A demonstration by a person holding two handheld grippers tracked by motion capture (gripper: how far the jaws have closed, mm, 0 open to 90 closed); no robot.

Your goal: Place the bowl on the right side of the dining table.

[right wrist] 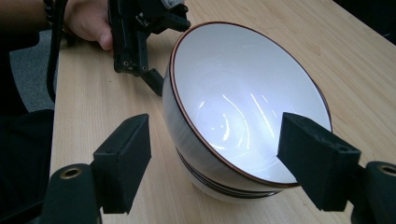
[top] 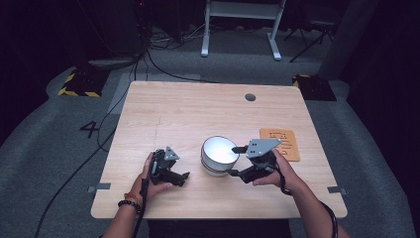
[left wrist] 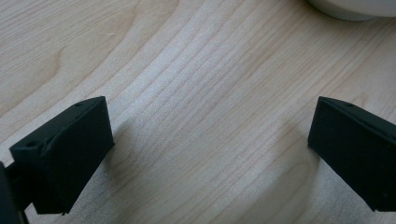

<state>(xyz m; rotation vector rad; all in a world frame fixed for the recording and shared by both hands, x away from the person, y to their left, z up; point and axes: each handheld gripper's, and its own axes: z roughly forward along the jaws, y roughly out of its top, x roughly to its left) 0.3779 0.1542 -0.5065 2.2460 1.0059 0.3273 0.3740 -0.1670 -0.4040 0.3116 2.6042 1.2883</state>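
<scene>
A white bowl (top: 218, 151) with a thin brown rim and dark stripes near its foot stands upright and empty on the wooden table (top: 188, 111). My right gripper (top: 234, 160) is at the bowl's right side, open. In the right gripper view the bowl (right wrist: 233, 107) lies between the wide-spread jaws of the right gripper (right wrist: 219, 161): one jaw is outside the wall, the other over the inside. My left gripper (top: 182, 177) rests low on the table left of the bowl, open on nothing. In the left gripper view, the left gripper (left wrist: 210, 144) is over bare wood, with the bowl's edge (left wrist: 355, 7) at the top right.
An orange mat (top: 281, 144) lies flat to the right of the bowl. A round cable hole (top: 250, 97) is near the table's far edge. Cables run over the floor at the left. The left gripper (right wrist: 140, 32) and its hand are beyond the bowl in the right gripper view.
</scene>
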